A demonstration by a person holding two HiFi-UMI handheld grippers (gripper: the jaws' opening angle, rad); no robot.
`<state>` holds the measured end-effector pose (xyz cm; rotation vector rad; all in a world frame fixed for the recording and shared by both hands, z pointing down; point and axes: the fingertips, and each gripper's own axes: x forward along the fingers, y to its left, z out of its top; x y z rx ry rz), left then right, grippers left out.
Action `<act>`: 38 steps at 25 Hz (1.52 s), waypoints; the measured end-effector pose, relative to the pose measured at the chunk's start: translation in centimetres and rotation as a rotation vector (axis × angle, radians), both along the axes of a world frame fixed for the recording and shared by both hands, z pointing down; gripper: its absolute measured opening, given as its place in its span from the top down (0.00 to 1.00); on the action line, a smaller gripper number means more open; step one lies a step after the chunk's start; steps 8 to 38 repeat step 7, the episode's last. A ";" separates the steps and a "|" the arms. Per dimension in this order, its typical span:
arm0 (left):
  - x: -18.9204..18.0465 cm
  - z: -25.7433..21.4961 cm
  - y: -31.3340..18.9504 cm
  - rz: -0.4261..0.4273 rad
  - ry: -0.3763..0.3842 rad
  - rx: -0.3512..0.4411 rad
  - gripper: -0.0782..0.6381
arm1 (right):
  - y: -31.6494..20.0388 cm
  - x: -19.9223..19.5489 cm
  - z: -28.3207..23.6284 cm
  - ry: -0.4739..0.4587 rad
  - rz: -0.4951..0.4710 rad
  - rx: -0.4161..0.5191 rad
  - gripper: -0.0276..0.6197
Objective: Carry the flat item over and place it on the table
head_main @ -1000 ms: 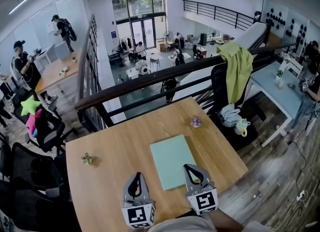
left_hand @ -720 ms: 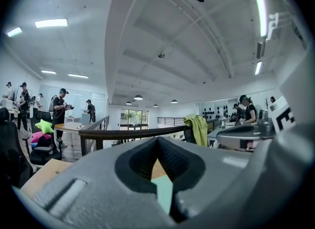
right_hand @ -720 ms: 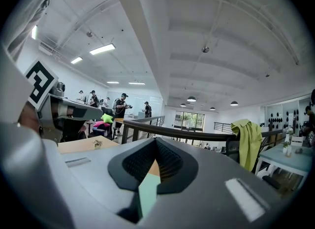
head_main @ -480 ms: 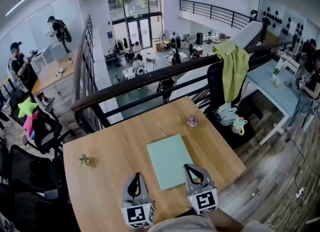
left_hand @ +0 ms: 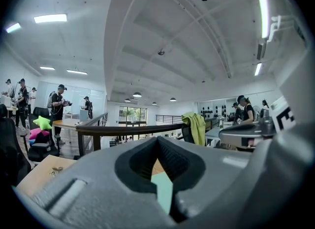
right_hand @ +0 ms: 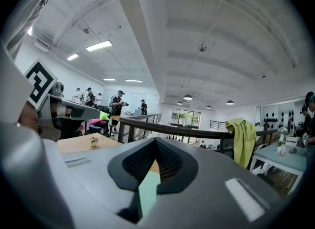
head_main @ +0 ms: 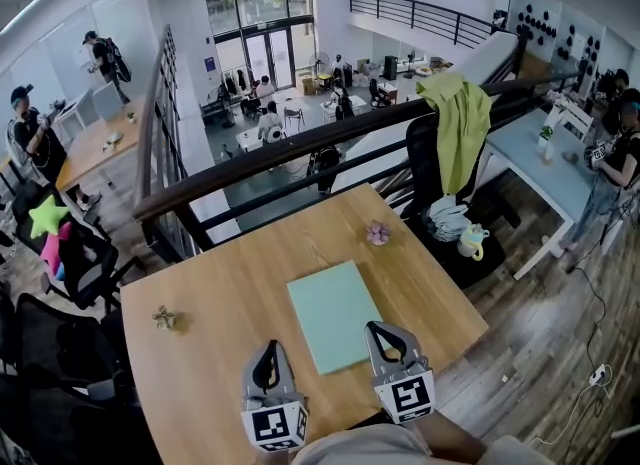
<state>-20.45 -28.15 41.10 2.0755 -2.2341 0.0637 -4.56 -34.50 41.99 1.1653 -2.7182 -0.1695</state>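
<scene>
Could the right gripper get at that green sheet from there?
Probably yes: the green sheet lies flat close to the right gripper, with nothing between them, though its jaws are shut.

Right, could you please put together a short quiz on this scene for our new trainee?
1. True or false: the mint-green board lies flat on the wooden table.
2. The cloth hanging beyond the table is: A red, B yellow-green, C blue.
3. Fill in: the jaws of the left gripper and the right gripper are both ____.
Key: 1 true; 2 B; 3 shut.
</scene>
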 end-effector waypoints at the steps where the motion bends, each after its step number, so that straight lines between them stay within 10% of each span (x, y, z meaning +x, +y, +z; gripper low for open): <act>1: 0.0 0.0 0.0 0.000 -0.001 0.000 0.89 | 0.0 0.0 -0.1 0.002 -0.001 0.003 0.94; 38: -0.2 0.3 0.0 -0.001 -0.009 -0.015 0.89 | -0.1 0.0 0.4 -0.013 0.004 -0.010 0.94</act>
